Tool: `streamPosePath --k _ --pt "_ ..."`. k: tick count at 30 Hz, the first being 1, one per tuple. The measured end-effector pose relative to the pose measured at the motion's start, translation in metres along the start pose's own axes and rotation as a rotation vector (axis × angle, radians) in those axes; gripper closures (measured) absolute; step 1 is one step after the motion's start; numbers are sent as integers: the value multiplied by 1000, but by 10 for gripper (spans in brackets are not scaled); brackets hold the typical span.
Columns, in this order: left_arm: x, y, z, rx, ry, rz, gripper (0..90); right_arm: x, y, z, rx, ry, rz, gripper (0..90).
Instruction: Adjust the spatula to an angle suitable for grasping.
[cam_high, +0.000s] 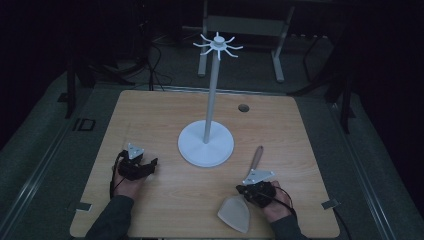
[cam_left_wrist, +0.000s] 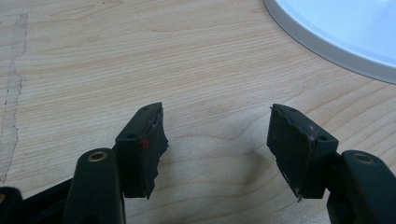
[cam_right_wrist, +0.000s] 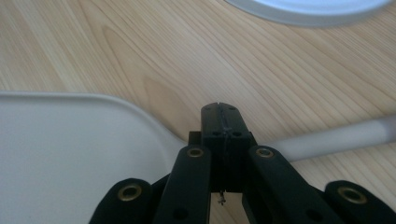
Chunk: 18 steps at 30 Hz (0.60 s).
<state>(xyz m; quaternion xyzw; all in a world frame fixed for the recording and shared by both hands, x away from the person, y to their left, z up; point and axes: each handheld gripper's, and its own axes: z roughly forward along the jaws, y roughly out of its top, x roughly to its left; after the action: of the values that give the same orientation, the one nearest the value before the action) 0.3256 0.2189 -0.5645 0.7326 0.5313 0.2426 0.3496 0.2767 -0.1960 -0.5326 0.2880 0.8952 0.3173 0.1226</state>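
In the high view the right gripper (cam_high: 250, 187) sits at the lower right of the frame over the neck of a spatula (cam_high: 235, 212), whose pale blade lies near the bottom edge and whose wooden handle (cam_high: 257, 156) points up the frame. Its jaws are pressed together; whether they pinch the spatula cannot be told. The left gripper (cam_left_wrist: 217, 135), lower left, has its jaws apart over bare bench (cam_high: 150, 115). A white stand (cam_high: 206, 142) stands at the centre.

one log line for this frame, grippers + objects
left gripper: open, empty, over bare table | right gripper: shut, above spatula neck, hold unclear | white hook stand: upright, mid-table, hooks bare
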Motion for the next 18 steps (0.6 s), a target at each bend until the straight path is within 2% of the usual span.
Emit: streamPosePath --k 7,8,9,10,11,12,14,16,18 --pt "0 0 0 1 1 0 370 -15 -12 -16 -7 -30 34 900" --pt "0 0 0 1 1 0 370 -18 -14 -18 18 -74 29 900" --pt "0 0 0 3 2 2 370 -21 -17 -18 79 -149 6 900" --pt "0 0 0 6 3 3 370 -25 -23 -18 79 -141 37 900" --pt "0 0 0 7 4 6 370 -30 -29 -21 29 -85 109 900" --pt "-1 0 0 7 4 6 370 -33 -33 -23 3 -71 154 900" --pt "-1 0 1 8 6 5 371 -35 -38 -25 -8 -104 178 900" --pt "-1 0 1 8 7 4 370 -36 -40 -25 -28 -108 208 897" --pt "-1 0 1 8 7 4 371 -36 -38 -24 -50 -119 227 852"
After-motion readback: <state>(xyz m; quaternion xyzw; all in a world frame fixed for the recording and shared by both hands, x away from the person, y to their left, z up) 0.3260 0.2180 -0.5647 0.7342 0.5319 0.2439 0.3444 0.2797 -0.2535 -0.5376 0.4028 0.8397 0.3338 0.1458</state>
